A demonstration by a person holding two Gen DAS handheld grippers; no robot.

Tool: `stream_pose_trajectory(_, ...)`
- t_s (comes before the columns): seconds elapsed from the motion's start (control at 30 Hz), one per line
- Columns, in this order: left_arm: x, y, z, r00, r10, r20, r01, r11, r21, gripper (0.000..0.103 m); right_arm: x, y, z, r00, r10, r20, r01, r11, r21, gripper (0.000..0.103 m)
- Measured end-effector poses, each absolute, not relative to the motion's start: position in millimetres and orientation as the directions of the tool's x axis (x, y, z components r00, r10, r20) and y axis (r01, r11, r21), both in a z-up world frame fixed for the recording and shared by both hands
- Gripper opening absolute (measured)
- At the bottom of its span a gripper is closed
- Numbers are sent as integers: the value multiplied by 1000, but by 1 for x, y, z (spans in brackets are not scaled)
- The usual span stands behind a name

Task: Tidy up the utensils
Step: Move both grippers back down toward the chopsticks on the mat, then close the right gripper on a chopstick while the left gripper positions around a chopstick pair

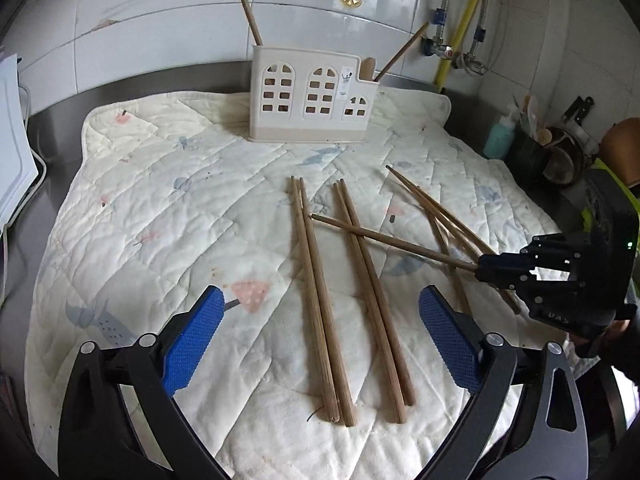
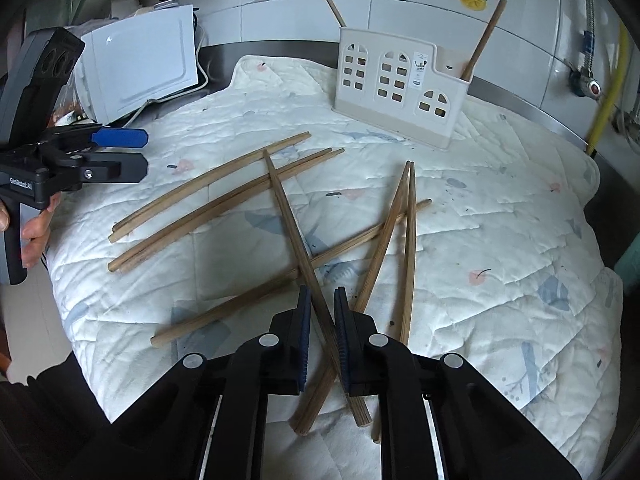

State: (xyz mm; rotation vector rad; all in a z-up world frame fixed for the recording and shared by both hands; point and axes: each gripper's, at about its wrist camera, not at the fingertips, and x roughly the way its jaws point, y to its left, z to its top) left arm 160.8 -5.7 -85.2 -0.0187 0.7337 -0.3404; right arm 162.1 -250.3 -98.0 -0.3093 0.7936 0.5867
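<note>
While the quilted mat covers most of the steel counter, the white house-shaped holder stands at its far edge against the tiled wall, with two chopsticks already leaning out of it, one at each end. In front of it, loose wooden chopsticks lie on the mat: one pair side by side, a second pair next to it, and a crossed heap further toward the right hand.

The step in hand, as I judge it, is the picking up of one stick from this heap to carry it to the holder. The right gripper is clamped on one chopstick; its blue pads press the stick from both sides near the thick end, and the thin end points away across the other sticks. The gripper points downward at a slant and is low over the mat. The left gripper has its jaws wide apart and holds nothing; it hangs tilted down above the two parallel pairs, and the first pair lies between its fingers in the view, but not touched. A hand is seen on its handle.

The next move probably calls for lifting the held stick free without dragging the crossed ones below, then turning it upright so the tip can enter a compartment of the holder. The grip is near the end, so the long free part may swing.
</note>
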Motion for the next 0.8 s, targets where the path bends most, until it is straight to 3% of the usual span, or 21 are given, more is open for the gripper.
stream_pose_trajectory(0.13,167,-10,-92,669,-297,-681,298,947,-121,86,163,-249,-99,551,379,-743,-604,796,-42,12)
stream_pose_trajectory(0.27,177,-4,-94,659,-255,-708,258,960,-105,65,164,-249,-100,550,380,-743,-604,796,-40,12)
stream_pose_trajectory(0.5,192,5,-98,633,-250,-733,236,964,-125,61,163,-248,-101,550,381,-744,-602,798,-37,12)
stream_pose_trajectory(0.7,195,9,-102,638,-232,-735,211,970,-122,43,163,-246,-105,547,375,-749,-606,794,-45,12)
stream_pose_trajectory(0.8,196,9,-105,626,-228,-745,219,969,-113,41,162,-247,-105,546,377,-749,-605,795,-41,12)
